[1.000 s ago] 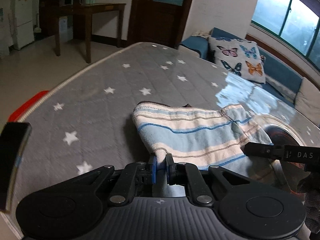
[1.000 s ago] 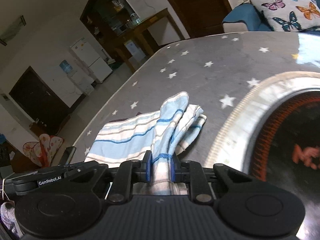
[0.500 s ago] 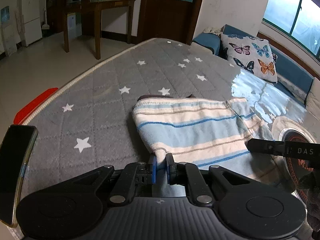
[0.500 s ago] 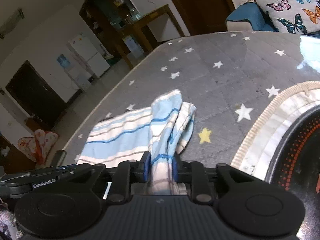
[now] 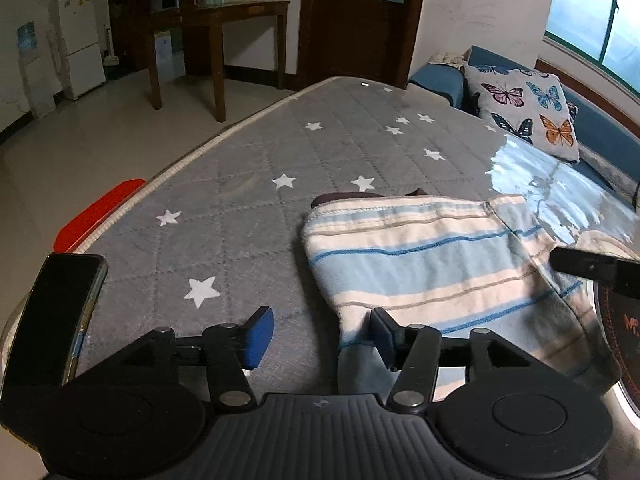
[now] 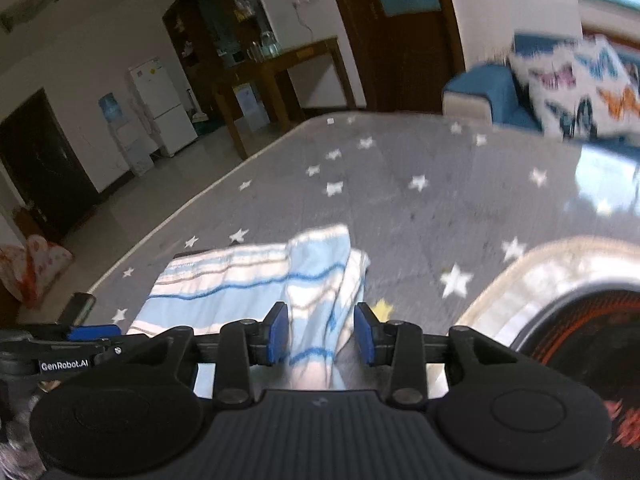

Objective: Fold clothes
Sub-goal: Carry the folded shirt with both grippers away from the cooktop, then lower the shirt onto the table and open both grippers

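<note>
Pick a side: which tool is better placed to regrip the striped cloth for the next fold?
Right, probably. The right tool is opening with the striped cloth centred between its pads. The left tool, also opening, has only the cloth's edge at one pad.

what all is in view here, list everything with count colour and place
striped garment: 1, pale blue and cream, folded on the mat
mat: 1, grey with white stars, under the garment
cushion: 1, butterfly print, on the blue sofa
wooden table: 1, dark brown, by the far wall
fridge: 1, white, far left
phone: 1, black, near left edge
left gripper: black with blue pads, jaws opening, cloth edge by one pad
right gripper: jaws opening, cloth between them
</note>
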A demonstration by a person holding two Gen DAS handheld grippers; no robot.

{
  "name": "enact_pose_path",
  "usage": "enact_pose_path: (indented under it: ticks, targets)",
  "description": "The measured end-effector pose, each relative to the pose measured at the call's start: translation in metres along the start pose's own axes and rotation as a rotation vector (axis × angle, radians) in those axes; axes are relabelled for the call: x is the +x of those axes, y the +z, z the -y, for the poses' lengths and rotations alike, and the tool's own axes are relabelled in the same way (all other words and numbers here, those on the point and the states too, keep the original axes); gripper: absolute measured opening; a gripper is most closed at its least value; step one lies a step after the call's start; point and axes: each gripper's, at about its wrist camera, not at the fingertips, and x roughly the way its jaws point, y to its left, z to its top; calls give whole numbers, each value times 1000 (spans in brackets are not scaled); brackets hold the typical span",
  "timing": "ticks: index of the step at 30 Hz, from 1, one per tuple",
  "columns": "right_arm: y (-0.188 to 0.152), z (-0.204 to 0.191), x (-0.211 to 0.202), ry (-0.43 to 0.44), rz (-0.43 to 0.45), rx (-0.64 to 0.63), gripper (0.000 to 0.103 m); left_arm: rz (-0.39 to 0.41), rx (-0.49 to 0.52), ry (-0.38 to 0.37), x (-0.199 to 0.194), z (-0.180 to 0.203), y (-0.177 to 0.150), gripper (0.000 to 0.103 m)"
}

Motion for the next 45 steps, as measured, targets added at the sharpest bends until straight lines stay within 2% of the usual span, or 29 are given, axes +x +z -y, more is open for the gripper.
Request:
enact_pose_path:
  ticks: [2,5,9,12,19,23,26,33,36,40,45]
  targets:
    - [3,-7,-2,6,15,-38,36,3,3,16,0,0,1,66]
    - [4,-16,-1,40,20,-76,36,13,12,35,1,0,3,68]
    - [0,-19,11,49,-17,-93,36,-1,8,45,9,-4,2,71]
    - [-3,-13,23,34,-59,-81,31,-11,7,49,13,-6,1,75]
    - [9,-18,20,51,-30,-107,31,34,20,58,10,-5,19,74]
    - [17,-21,33,49,-36,-116,31,18,25,88,25,-5,26,74]
    - [17,-16,47,31,-64,-111,30,-3,21,100,35,-8,26,78]
    - [24,-19,46,40,-35,-118,31,31,23,84,36,-1,44,78]
    - [27,-18,57,32,-53,-112,30,28,20,85,46,3,51,78]
    - [26,-19,60,22,-61,-131,30,1,25,102,62,5,49,82]
    - [25,-22,45,32,-51,-158,31,10,28,103,54,2,45,83]
